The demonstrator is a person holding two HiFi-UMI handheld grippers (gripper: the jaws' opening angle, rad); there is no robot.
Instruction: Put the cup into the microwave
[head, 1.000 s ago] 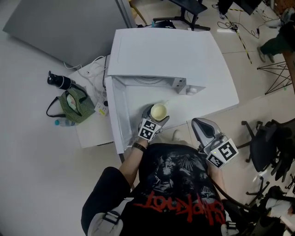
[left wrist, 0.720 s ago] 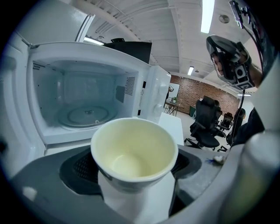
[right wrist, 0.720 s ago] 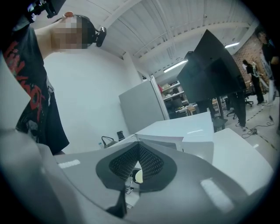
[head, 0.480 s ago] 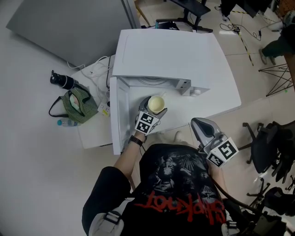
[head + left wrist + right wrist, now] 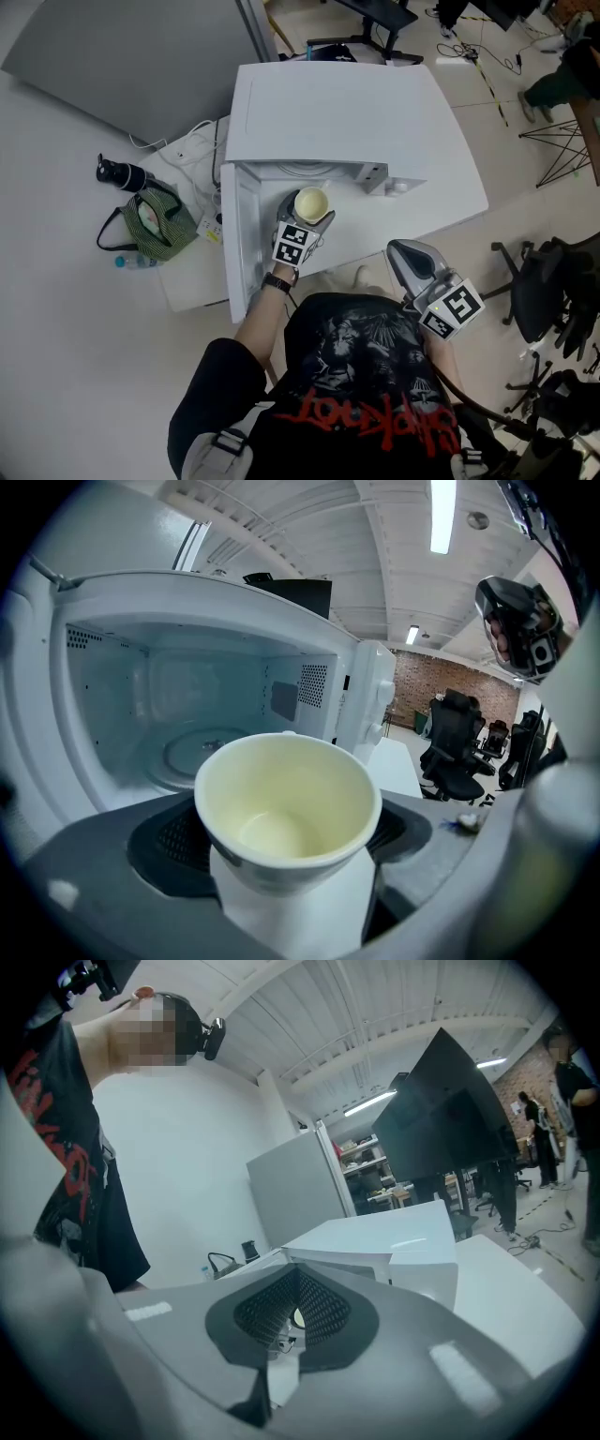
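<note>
A pale yellow empty cup (image 5: 311, 203) stands upright between the jaws of my left gripper (image 5: 302, 223), which is shut on it. It hangs at the mouth of the white microwave (image 5: 347, 103), whose door (image 5: 234, 246) swings open to the left. In the left gripper view the cup (image 5: 286, 808) fills the foreground, with the cavity and its glass turntable (image 5: 202, 752) just behind it. My right gripper (image 5: 415, 265) is shut on nothing, held low by the person's torso to the right of the microwave. In the right gripper view its mesh pads (image 5: 323, 1316) meet.
The microwave sits on a white table (image 5: 450, 197). Left of it are a green striped bag (image 5: 150, 220), a black bottle (image 5: 117, 172), a small water bottle (image 5: 131, 262) and cables. A grey partition (image 5: 141, 56) stands behind, and black office chairs (image 5: 553, 291) at the right.
My left gripper has carried the cup forward, from in front of the open door up to the microwave's mouth. The right gripper has stayed where it was.
</note>
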